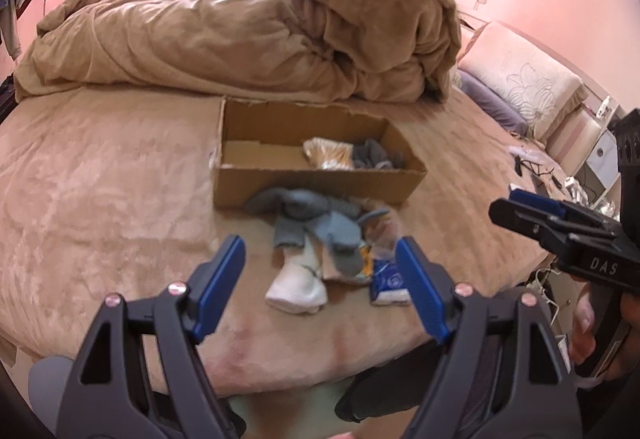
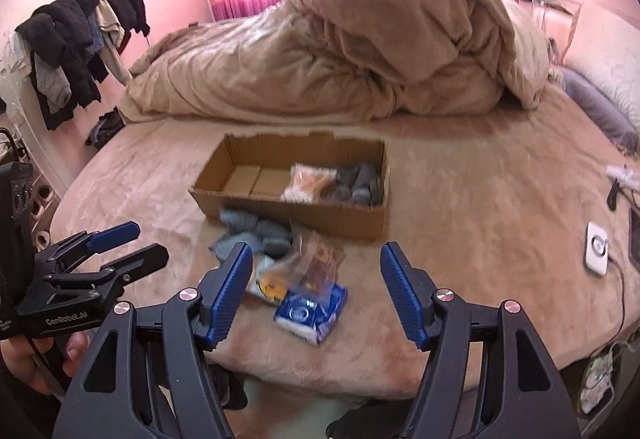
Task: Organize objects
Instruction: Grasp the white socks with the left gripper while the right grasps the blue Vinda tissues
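An open cardboard box (image 1: 316, 185) (image 2: 296, 215) sits on the bed and holds a clear snack bag (image 1: 326, 153) (image 2: 306, 183) and dark grey socks (image 1: 374, 155) (image 2: 358, 181). In front of it lies a pile: blue-grey socks (image 1: 316, 219) (image 2: 256, 233), a white sock (image 1: 298, 289), clear packets (image 2: 316, 263) and a blue packet (image 1: 390, 285) (image 2: 310, 313). My left gripper (image 1: 320, 279) is open and empty above the near side of the pile. My right gripper (image 2: 316, 287) is open and empty over the blue packet. Each gripper shows in the other's view, the right (image 1: 528, 211) and the left (image 2: 120, 243).
A crumpled tan duvet (image 1: 248, 27) (image 2: 360, 51) lies behind the box. Pillows (image 1: 520, 87) are at the right. Clothes hang on a rack (image 2: 76, 47) at the left. A white device with cables (image 2: 596, 247) lies on the bed's right side.
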Action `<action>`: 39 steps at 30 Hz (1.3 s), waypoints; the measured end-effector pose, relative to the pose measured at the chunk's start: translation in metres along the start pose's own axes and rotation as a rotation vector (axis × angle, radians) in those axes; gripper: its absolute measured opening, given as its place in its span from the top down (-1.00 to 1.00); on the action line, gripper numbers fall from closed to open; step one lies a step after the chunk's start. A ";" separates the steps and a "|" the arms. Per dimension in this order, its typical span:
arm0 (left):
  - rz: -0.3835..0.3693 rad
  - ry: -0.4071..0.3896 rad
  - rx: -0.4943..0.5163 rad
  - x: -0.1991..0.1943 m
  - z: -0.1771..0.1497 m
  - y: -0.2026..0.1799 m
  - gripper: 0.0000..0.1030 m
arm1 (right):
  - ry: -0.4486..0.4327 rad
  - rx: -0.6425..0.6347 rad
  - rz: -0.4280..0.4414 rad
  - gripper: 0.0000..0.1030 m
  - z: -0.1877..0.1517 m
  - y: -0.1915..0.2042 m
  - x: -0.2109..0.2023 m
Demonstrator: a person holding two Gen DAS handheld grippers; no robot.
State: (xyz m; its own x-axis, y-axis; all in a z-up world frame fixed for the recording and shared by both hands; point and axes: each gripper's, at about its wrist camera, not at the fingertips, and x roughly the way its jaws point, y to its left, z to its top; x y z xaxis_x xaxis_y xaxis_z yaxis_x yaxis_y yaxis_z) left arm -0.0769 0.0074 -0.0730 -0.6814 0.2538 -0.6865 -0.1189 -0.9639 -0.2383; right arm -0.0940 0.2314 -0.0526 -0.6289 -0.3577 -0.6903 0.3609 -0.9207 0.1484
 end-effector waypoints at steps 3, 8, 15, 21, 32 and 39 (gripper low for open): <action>0.005 0.013 -0.001 0.010 -0.009 0.006 -0.53 | 0.022 0.008 -0.005 -0.35 -0.011 0.000 0.011; 0.008 0.053 0.008 0.032 -0.025 0.012 -0.53 | 0.066 0.013 -0.010 -0.35 -0.027 0.002 0.033; 0.027 0.090 0.035 0.061 -0.038 0.019 -0.53 | 0.138 0.024 -0.010 -0.35 -0.047 0.003 0.067; 0.036 0.135 0.049 0.086 -0.047 0.021 -0.53 | 0.198 0.023 -0.006 -0.41 -0.059 0.004 0.096; 0.091 0.135 0.140 0.112 -0.051 0.014 -0.53 | 0.264 0.025 0.008 -0.55 -0.074 0.005 0.132; 0.115 0.112 0.187 0.111 -0.053 0.005 -0.01 | 0.259 0.011 -0.007 -0.19 -0.077 0.001 0.131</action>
State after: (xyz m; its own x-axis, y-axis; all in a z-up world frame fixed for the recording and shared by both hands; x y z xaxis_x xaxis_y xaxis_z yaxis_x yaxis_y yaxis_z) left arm -0.1154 0.0349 -0.1866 -0.6154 0.1385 -0.7760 -0.1838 -0.9825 -0.0296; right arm -0.1224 0.1954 -0.1974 -0.4339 -0.3009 -0.8492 0.3491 -0.9251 0.1495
